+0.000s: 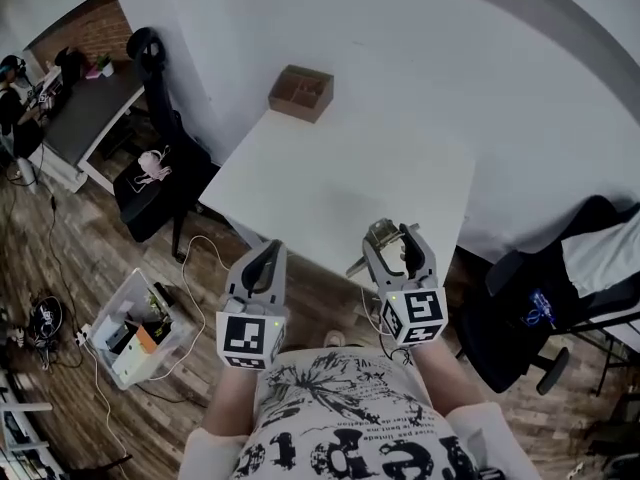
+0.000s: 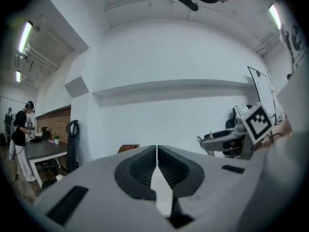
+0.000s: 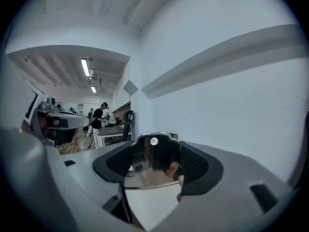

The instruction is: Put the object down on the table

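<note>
We keep the shiny metal object [image 3: 153, 162] pinched in our right hand-held gripper [image 1: 395, 242], over the near edge of the table [image 1: 340, 178], ready for lowering; our left hand-held gripper [image 1: 266, 258] is pressed together, empty

My head camera looks steeply down over the white table [image 1: 340, 178]. Each gripper camera rides close behind its jaws, level, facing the wall [image 1: 400, 28] that all three views share.
</note>
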`<state>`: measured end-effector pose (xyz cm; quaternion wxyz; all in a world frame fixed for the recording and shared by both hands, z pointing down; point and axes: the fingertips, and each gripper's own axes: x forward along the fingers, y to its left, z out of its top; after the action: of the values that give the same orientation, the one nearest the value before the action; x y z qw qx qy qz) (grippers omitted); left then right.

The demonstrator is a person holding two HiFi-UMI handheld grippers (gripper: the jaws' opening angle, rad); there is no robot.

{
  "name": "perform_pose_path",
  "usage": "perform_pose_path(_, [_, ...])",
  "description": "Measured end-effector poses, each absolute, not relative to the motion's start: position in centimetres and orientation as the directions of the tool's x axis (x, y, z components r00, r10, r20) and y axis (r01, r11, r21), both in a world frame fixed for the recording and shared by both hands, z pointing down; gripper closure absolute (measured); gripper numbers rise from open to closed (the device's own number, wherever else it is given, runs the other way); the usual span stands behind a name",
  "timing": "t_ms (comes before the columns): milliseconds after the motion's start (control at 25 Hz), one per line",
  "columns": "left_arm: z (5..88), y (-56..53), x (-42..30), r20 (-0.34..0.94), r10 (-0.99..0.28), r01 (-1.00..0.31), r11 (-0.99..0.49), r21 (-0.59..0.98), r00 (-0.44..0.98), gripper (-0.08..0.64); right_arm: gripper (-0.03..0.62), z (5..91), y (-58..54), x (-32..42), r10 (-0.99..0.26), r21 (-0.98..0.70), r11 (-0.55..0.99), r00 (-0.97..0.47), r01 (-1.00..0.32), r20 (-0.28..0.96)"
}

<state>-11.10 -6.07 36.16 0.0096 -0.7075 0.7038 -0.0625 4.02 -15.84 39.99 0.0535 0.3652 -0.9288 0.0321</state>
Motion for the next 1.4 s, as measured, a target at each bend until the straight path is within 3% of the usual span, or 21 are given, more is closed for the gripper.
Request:
perform_pose_path(280, [37.0, -12.9, -11.4, 0.087, -0.995, -0.991, -0.061, -0.119, 0.051, 0.548, 0.307, 40.9, -21.0, 4.5, -0.707, -0.023, 0.698, -0.694, -0.716, 0.137])
perform_pose_path(960, [39.0, -32.6, -16.4, 0.155, -0.919, -0.924, -0.377, -0.068, 0.364, 0.548, 0.307, 44.0, -35.5, 1.5, -0.869, -0.051, 0.432, -0.431, -0.9, 0.242])
perform_pose_path(1400, [43.2, -38.6, -21.7, 0.158, -0.865, -0.872, -0.488, -0.039, 0.477, 0.548, 0.307, 51.8, -40.6, -3.1, -0.842, -0.058, 0.322, -0.314, -0.945, 0.438])
